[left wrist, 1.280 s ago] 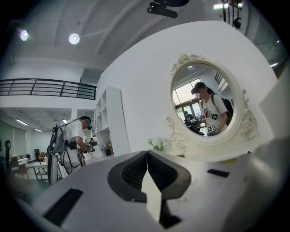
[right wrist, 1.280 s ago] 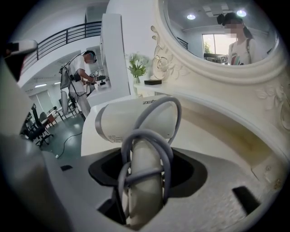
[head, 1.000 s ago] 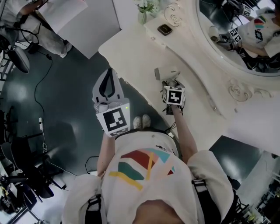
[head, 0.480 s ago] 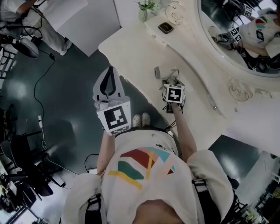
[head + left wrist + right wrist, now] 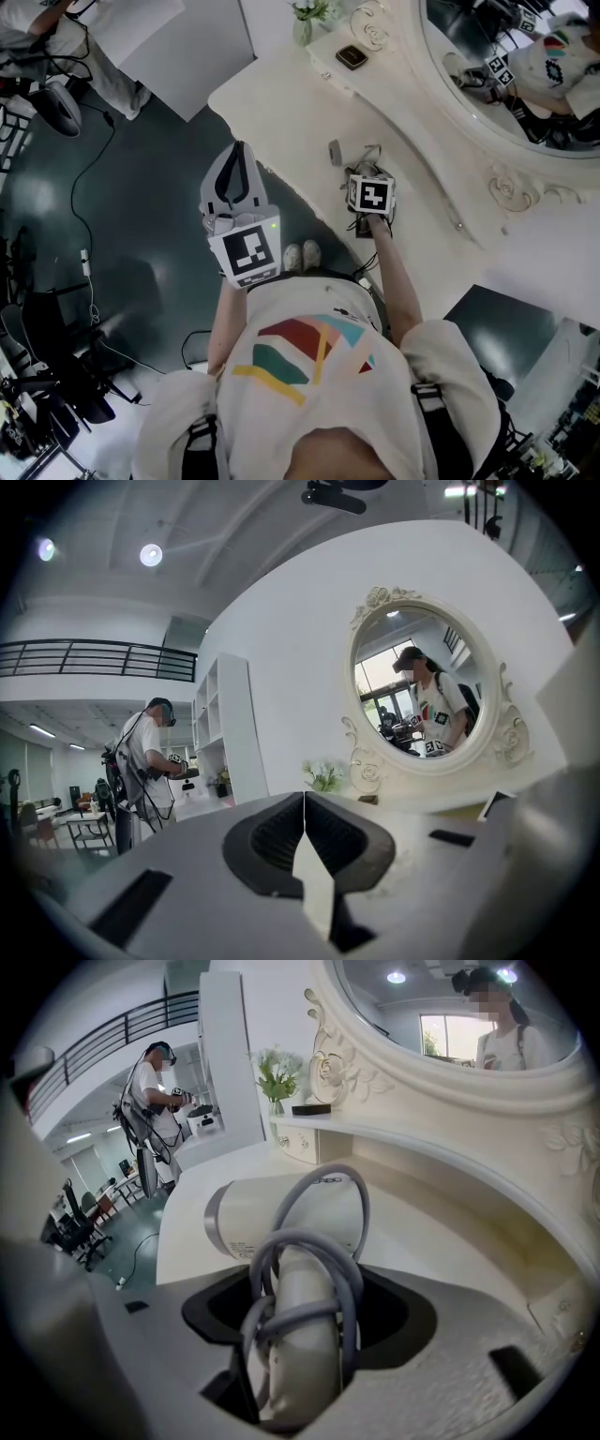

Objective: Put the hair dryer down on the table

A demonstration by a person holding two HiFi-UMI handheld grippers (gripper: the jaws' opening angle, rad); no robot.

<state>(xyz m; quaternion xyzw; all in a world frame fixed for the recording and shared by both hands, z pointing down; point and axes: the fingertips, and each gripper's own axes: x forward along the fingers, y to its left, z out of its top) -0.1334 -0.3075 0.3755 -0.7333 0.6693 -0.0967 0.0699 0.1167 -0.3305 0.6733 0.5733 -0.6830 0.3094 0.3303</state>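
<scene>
The right hand-held gripper (image 5: 302, 1335) is squeezed tight on the handle of the white hair dryer (image 5: 281, 1213). A gray cord (image 5: 323, 1241) is wound round that handle. The hair dryer is low over the cream counter (image 5: 281, 103); I cannot tell if it touches. The left hand-held gripper (image 5: 305, 850) is closed on nothing, off to the side. The hair dryer looks hard, smooth and heavy at the front, so the handle is the best place to hold. The soft cord might slip.

Table (image 5: 272, 103) bare L of dryer (image 5: 281, 1222); mirror frame (image 5: 506, 187) blocks R; vase (image 5: 305, 26), box (image 5: 352, 57) far end.
</scene>
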